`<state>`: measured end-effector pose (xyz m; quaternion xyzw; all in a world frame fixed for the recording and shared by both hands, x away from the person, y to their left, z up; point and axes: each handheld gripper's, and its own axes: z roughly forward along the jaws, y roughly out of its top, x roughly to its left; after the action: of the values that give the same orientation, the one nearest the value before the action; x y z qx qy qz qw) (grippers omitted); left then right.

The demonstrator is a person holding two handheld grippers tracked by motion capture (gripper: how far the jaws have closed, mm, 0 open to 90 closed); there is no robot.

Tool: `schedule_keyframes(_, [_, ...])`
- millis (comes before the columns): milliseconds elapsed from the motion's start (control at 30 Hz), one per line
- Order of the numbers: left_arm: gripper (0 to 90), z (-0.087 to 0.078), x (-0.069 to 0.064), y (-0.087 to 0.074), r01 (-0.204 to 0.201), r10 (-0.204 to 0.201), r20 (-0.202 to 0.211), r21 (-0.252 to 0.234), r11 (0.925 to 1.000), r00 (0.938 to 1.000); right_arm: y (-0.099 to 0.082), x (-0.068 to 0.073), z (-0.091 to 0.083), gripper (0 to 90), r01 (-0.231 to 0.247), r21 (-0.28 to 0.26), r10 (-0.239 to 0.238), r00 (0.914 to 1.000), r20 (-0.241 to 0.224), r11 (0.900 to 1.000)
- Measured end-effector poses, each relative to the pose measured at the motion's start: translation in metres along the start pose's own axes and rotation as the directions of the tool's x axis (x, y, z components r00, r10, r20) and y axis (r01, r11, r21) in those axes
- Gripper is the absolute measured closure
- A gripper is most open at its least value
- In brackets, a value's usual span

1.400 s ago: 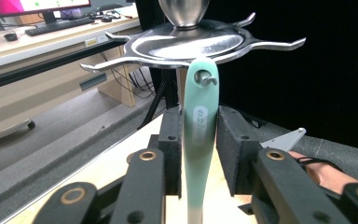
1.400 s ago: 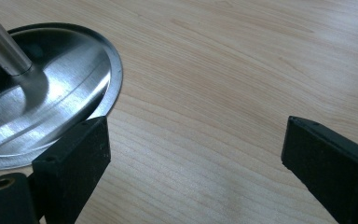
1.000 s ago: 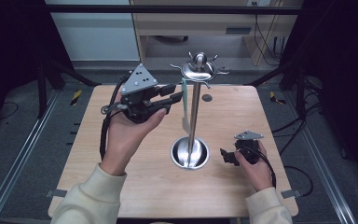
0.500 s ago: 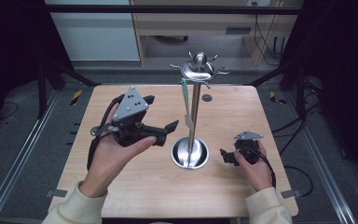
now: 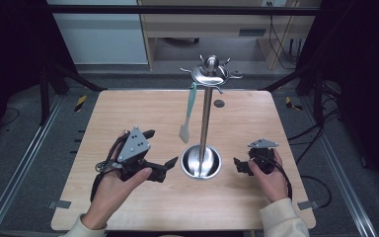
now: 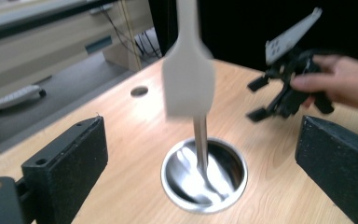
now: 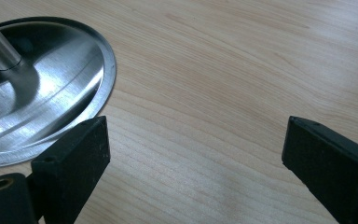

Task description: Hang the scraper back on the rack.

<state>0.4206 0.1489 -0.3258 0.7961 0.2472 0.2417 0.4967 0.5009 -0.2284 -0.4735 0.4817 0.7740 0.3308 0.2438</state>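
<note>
Two tools, left (image 5: 164, 168) and right (image 5: 241, 166), flank stand (image 5: 206, 123): jaws wide, empty. Spatula (image 5: 188, 112) hung; retreat low along bench (image 5: 128, 113).

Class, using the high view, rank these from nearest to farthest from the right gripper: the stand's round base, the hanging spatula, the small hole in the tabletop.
From the right gripper:
1. Round base, just to its left.
2. Hanging spatula, farther left, raised.
3. Small hole, at the table's far edge.

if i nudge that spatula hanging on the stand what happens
The spatula hangs from a hook by its handle end, blade free, so it would probably swing rather than fall. It looks thin, likely light. The stand has a broad metal base, so it seems unlikely to tip.
</note>
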Motion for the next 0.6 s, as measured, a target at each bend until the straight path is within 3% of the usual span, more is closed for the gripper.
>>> schedule_keyframes(100, [2.0,0.005,0.001,-0.018,-0.014,0.014,-0.007,0.025,0.9996,0.9999,0.0,-0.001,0.0,8.0,-0.004,0.001,0.004,1.0,-0.001,1.0])
schedule_keyframes(300, [2.3,0.015,0.001,-0.054,0.002,-0.002,0.004,0.078,0.9969,1.0,-0.002,-0.003,0.002,8.0,-0.009,0.009,0.009,0.9999,0.013,0.9999])
schedule_keyframes(533, [2.5,0.028,0.002,-0.091,-0.019,0.018,0.007,0.184,0.9827,0.9998,-0.004,-0.003,0.001,8.0,-0.017,0.013,0.017,0.9998,0.015,0.9998])
schedule_keyframes(600, [2.6,0.031,0.003,-0.099,-0.026,0.028,-0.011,0.204,0.9786,0.9995,-0.003,-0.003,0.001,8.0,-0.02,0.01,0.02,0.9997,0.014,0.9997])
